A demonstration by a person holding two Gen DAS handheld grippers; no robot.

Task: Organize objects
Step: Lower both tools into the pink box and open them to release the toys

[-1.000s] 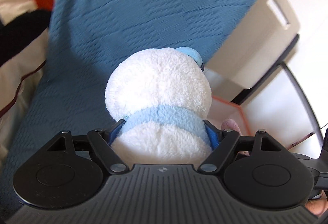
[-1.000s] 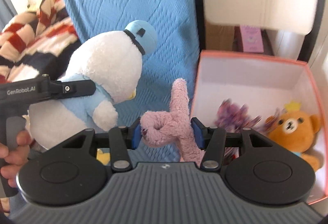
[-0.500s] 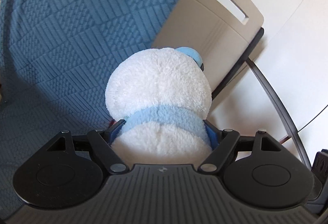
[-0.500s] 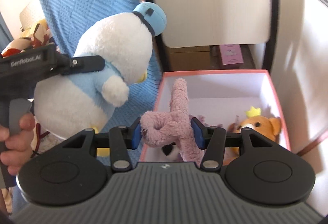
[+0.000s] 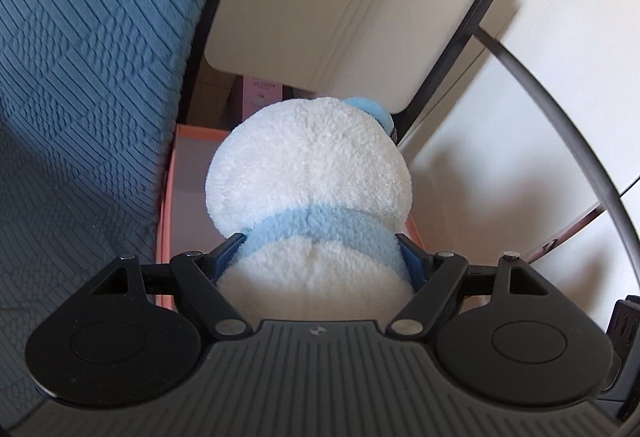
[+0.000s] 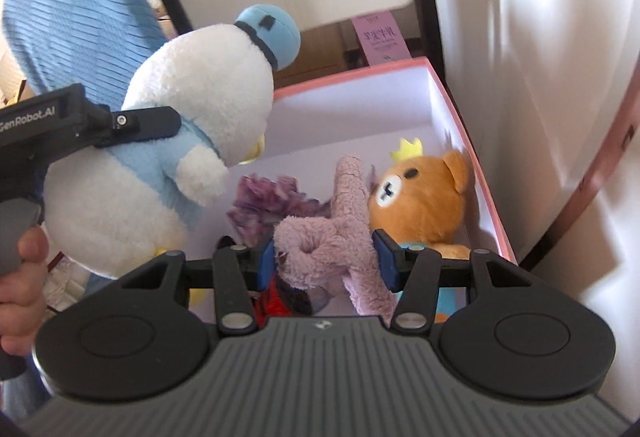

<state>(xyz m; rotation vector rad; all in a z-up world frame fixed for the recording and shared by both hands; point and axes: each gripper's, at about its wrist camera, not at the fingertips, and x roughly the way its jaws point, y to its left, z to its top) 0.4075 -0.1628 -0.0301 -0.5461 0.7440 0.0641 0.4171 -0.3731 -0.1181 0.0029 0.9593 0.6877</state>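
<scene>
We record the left gripper [image 5: 320, 257] clamped on the white plush duck with pale-blue jacket and cap [image 5: 310, 189], held in the air over the left edge of the pink-rimmed white cardboard box [image 6: 476, 157]. Our right gripper [image 6: 325, 263] pinches a pink fuzzy plush toy [image 6: 332, 237] above the box interior, where an orange crowned plush bear [image 6: 420, 197] and a purple frilly plush [image 6: 272, 205] lie.

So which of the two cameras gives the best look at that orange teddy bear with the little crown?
The right wrist view. There the orange teddy bear lies in the pink box, its face and yellow crown plain to see. In the left wrist view the white duck plush held in the left gripper blocks the box's inside, so the bear is hidden.
</scene>
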